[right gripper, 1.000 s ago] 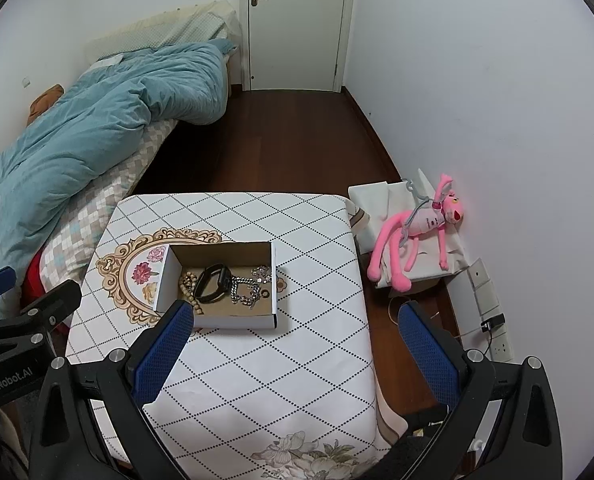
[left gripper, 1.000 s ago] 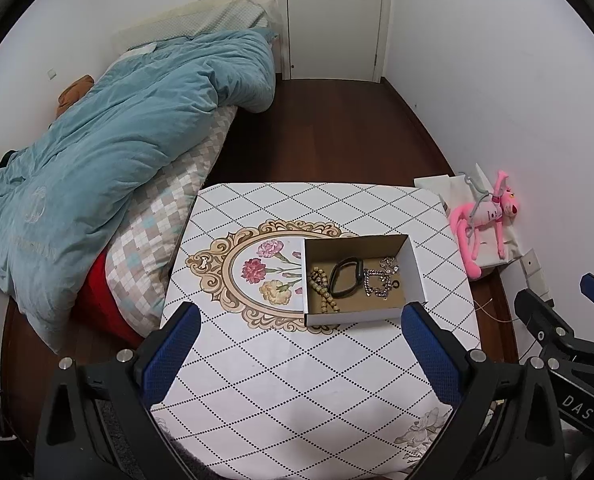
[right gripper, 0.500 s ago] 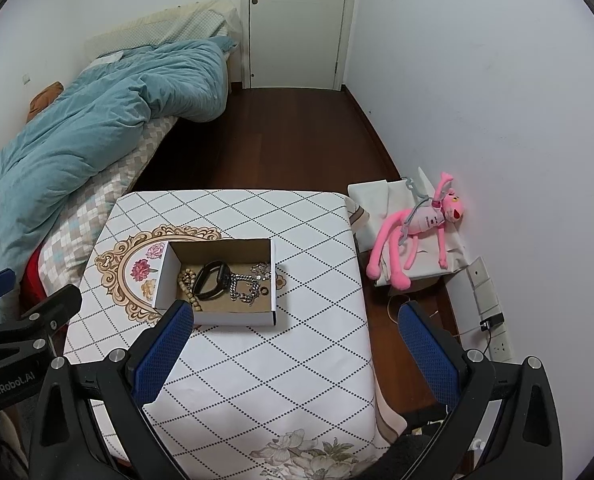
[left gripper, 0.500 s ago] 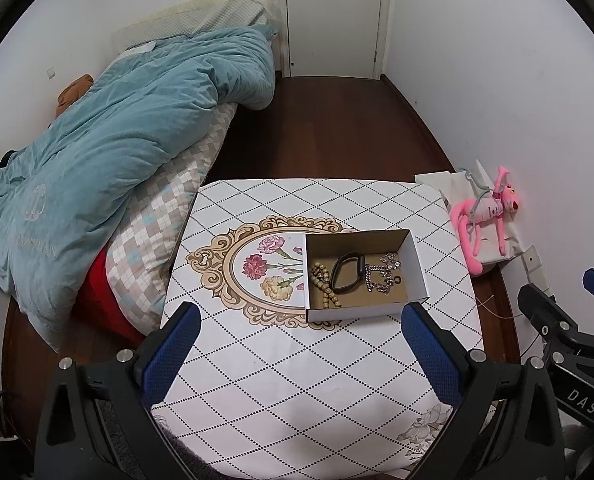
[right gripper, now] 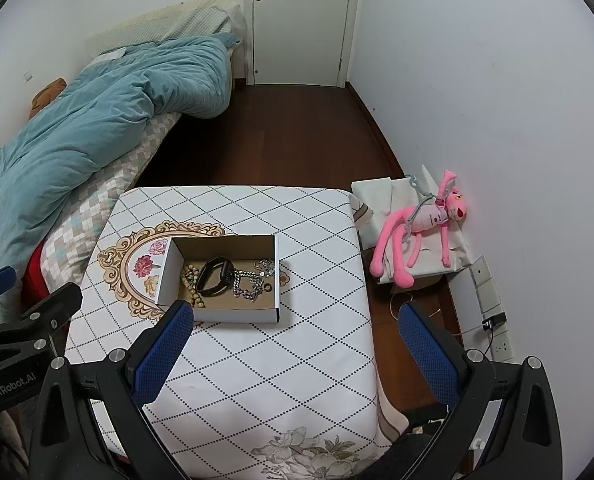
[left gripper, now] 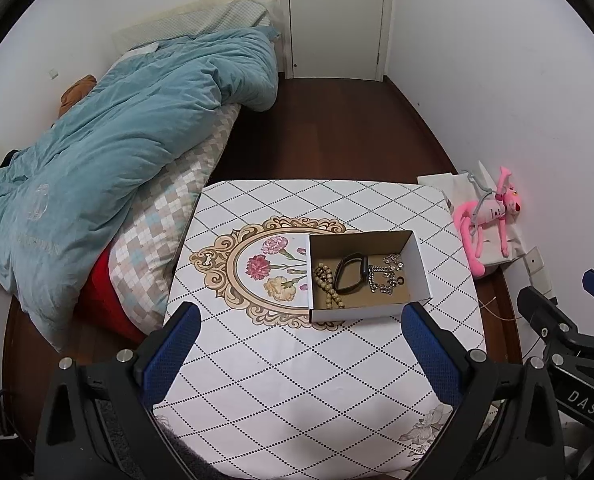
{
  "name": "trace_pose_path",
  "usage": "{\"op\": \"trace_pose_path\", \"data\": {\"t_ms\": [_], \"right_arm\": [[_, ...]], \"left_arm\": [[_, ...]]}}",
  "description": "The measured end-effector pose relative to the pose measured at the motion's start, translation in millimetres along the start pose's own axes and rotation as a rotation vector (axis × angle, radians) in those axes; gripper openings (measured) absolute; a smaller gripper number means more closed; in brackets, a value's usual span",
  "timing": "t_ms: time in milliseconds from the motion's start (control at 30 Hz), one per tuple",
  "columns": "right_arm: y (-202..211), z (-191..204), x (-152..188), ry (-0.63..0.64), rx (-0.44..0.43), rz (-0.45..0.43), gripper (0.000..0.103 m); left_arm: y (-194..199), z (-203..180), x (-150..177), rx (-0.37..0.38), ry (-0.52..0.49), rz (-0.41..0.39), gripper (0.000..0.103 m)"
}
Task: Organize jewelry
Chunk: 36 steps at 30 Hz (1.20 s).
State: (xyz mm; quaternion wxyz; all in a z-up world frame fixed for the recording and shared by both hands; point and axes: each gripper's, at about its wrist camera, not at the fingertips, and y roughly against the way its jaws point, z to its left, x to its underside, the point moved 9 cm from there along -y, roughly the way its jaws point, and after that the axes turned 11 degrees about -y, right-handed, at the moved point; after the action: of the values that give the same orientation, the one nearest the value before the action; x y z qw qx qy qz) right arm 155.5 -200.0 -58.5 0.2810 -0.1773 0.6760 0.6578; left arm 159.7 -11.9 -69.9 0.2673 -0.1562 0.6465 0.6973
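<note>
A small open cardboard box (left gripper: 419, 264) (right gripper: 275, 272) stands on the table with the white diamond-pattern cloth (left gripper: 281, 368) (right gripper: 257, 360). Inside it lie a wooden bead bracelet (left gripper: 327, 284) (right gripper: 189, 284), a black band (left gripper: 351, 272) (right gripper: 215, 276) and a silver chain (left gripper: 385, 278) (right gripper: 249, 284). My left gripper (left gripper: 303, 354) is open and empty, held high above the table's near side. My right gripper (right gripper: 297, 354) is open and empty, also high, over the table's near right part. Each gripper shows at the edge of the other's view.
A bed with a blue duvet (left gripper: 109, 152) (right gripper: 77, 132) stands left of the table. A pink plush toy (left gripper: 489, 216) (right gripper: 421, 224) lies on white bags by the right wall. Dark wooden floor (left gripper: 329, 128) leads to a white door (left gripper: 337, 16).
Both grippers have risen and drawn back a little, so the table and box look slightly smaller and farther. Both stay open and empty.
</note>
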Motion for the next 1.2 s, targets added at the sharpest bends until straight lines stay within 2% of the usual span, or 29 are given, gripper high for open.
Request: {"op": "trace_pose_path", "data": {"t_ms": [1200], "right_arm": [[1.4, 0.6, 4.2, 0.005, 0.0, 0.006, 0.103]], "left_arm": [[1.4, -1.0, 4.3, -0.003, 0.002, 0.006, 0.103]]}}
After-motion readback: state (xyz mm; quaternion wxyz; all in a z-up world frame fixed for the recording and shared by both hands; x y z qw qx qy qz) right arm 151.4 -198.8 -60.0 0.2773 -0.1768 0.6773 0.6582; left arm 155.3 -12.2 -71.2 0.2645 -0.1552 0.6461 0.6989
